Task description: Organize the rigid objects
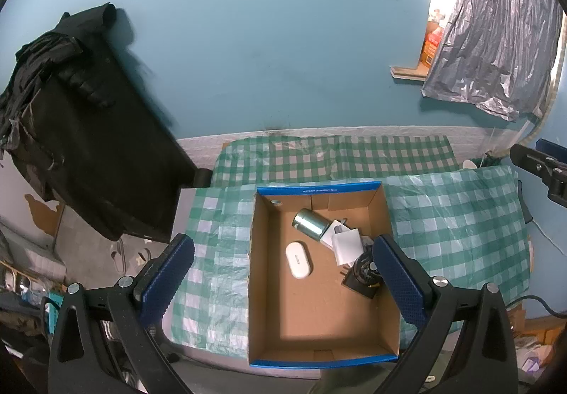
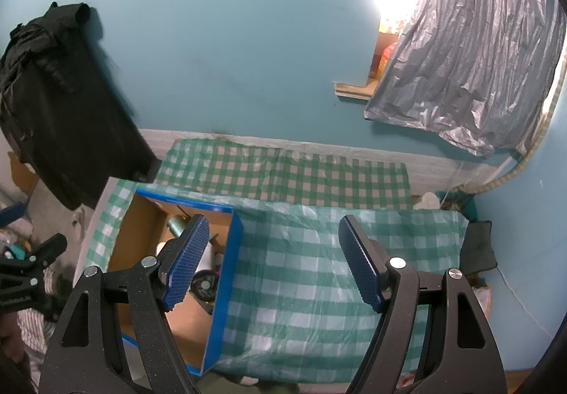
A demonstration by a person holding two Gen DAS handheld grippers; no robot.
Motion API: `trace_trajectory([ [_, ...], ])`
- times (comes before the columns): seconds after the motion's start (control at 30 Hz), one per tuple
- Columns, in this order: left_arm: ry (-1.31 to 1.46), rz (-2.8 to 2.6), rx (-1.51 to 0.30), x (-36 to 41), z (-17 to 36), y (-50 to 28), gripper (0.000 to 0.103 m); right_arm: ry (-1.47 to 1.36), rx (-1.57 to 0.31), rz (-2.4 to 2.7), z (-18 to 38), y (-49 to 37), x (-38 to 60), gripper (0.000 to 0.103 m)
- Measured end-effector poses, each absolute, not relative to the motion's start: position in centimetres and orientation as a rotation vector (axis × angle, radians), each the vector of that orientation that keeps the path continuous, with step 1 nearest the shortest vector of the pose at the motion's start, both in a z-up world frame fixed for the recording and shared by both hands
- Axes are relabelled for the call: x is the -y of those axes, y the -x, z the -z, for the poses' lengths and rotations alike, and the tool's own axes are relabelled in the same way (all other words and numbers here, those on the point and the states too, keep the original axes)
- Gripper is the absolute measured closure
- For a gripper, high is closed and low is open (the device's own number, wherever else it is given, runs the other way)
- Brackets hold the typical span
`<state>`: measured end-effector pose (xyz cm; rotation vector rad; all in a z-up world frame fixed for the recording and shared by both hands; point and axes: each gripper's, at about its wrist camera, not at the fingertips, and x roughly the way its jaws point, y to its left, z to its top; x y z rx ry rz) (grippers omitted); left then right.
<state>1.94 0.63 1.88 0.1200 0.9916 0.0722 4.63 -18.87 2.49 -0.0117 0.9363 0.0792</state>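
Looks like a lived-in room in a home, not a lab or shop. Painted blue wall (image 1: 269, 39), dark clothes (image 1: 81, 117) hanging on it at left. Window opening at upper right half covered by a crinkled silver sheet (image 2: 471, 50), daylight blowing out beside it. Green-and-white checked plastic cloth (image 2: 319, 270) thrown over the surface. Slippers (image 1: 118, 254) on the floor at left, household clutter along the edges.
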Motion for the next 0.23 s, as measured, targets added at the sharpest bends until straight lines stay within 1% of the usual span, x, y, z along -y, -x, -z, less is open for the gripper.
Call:
trace_trajectory([
  [0.23,-0.116,-0.070,-0.999,-0.66,-1.80,-1.94,0.001,0.016,-0.943,-0.080,-2.41,-4.18,19.03,0.028],
])
